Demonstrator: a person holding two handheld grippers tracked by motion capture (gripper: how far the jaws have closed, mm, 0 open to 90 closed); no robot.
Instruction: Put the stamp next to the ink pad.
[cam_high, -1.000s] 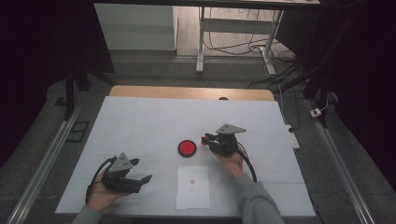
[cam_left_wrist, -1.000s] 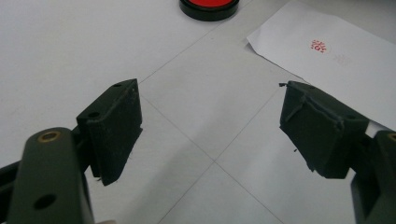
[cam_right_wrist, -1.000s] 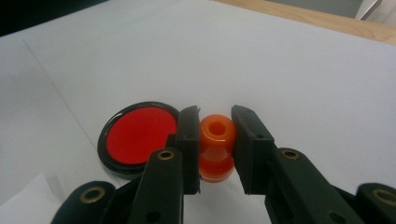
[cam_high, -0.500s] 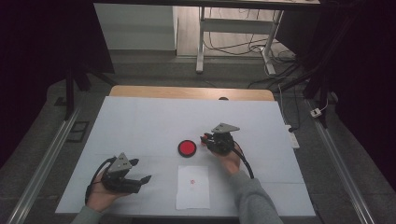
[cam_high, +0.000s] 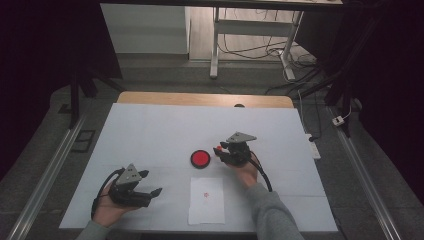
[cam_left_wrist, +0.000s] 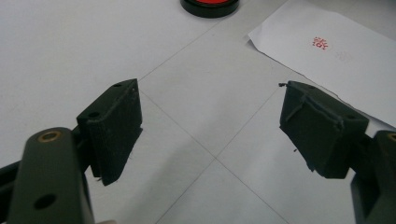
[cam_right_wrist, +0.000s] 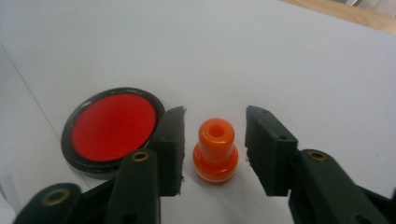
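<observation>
A small orange stamp (cam_right_wrist: 215, 151) stands upright on the white table between the jaws of my right gripper (cam_right_wrist: 214, 149). Its jaws have just been opening and the pads stand clear of the stamp on both sides. In the high view the stamp (cam_high: 218, 148) shows as an orange dot at the tip of the right gripper (cam_high: 220, 151). A round red ink pad (cam_high: 200, 158) in a black rim lies just left of it, the ink pad (cam_right_wrist: 113, 128) close beside one jaw. My left gripper (cam_high: 151, 184) rests open near the front left, its jaws (cam_left_wrist: 212, 126) wide apart over bare table.
A white sheet of paper (cam_high: 207, 200) with a small red stamp mark (cam_left_wrist: 320, 43) lies near the front edge, between the two hands. A wooden strip (cam_high: 205, 99) runs along the table's far edge. Cables and a desk frame stand beyond.
My right gripper's jaws have parted and let go of the orange stamp, which now stands on the table. The left gripper has stayed where it was.
</observation>
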